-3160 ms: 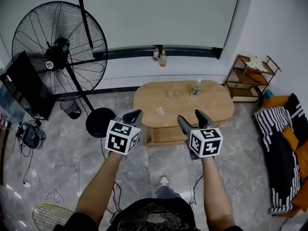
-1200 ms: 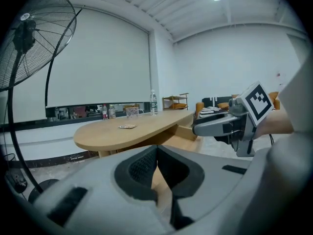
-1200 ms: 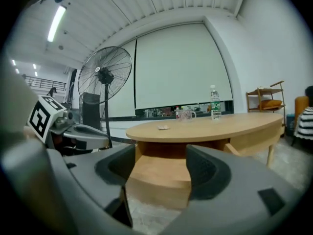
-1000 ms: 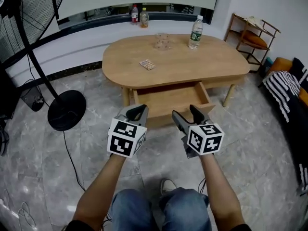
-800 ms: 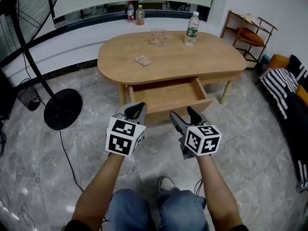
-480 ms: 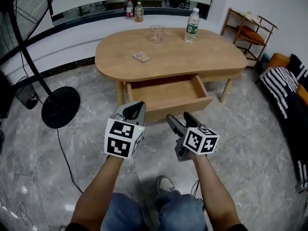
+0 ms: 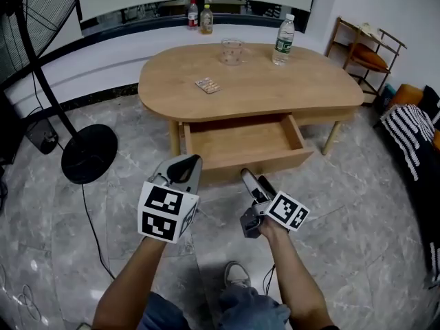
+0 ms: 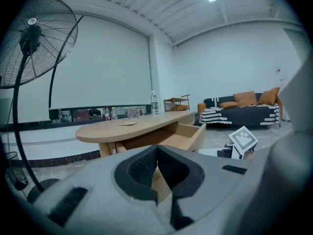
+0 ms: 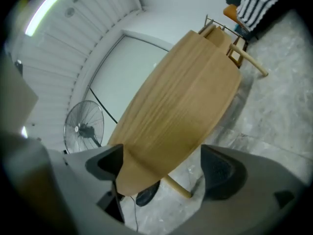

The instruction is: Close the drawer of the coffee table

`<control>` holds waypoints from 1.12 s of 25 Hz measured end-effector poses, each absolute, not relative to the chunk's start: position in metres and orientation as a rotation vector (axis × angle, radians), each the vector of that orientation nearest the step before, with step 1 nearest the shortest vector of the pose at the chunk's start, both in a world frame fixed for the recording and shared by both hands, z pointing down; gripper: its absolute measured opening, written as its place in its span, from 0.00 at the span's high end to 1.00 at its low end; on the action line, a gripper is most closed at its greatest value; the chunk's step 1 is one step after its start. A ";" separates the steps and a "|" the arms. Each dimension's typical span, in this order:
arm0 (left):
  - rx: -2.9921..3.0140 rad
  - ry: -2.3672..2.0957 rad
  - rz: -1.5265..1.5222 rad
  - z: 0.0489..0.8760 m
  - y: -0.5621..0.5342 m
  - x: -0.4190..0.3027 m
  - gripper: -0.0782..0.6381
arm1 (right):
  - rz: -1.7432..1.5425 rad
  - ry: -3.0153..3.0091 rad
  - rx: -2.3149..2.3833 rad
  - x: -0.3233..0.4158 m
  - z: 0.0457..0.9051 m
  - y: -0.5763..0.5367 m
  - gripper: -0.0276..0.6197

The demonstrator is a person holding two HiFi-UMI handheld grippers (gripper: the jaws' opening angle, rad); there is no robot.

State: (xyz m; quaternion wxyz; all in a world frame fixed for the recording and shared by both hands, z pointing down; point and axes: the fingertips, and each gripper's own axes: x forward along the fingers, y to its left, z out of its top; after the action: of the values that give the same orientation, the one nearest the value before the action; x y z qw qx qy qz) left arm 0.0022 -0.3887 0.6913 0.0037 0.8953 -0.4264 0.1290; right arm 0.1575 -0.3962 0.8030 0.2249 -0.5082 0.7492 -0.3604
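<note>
1. Left gripper (image 7: pixel 188 163): jaws are seen closed together, nothing held.
2. Drawer (image 7: pixel 239 141): found pulled out beneath the coffee table (image 7: pixel 275 88), near both grippers.
3. Right gripper (image 7: pixel 248 179): jaws have just been opened wide; nothing is gripped.

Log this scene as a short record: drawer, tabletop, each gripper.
drawer: pulled out of the coffee table, no contents visible
tabletop: water bottle, glass cup, small packet
left gripper: shut, empty, short of the drawer
right gripper: open, jaws have just been opening, nothing between them, rolled sideways, not touching the drawer
</note>
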 end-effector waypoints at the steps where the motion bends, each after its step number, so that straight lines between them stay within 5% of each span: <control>1: 2.804 -1.345 0.413 0.692 -0.389 -0.001 0.88 | -0.999 2.041 -1.359 0.155 0.802 -0.399 0.20; 28: 2.772 -1.429 0.429 0.676 -0.396 -0.015 0.88 | -1.104 1.914 -1.267 0.143 0.783 -0.408 0.19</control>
State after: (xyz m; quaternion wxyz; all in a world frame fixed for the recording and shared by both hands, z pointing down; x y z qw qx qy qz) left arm -0.0149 -0.3958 0.6757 -0.0031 0.8806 -0.4539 0.1363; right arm 0.1428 -0.4081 0.7828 0.2930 -0.4757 0.7184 -0.4145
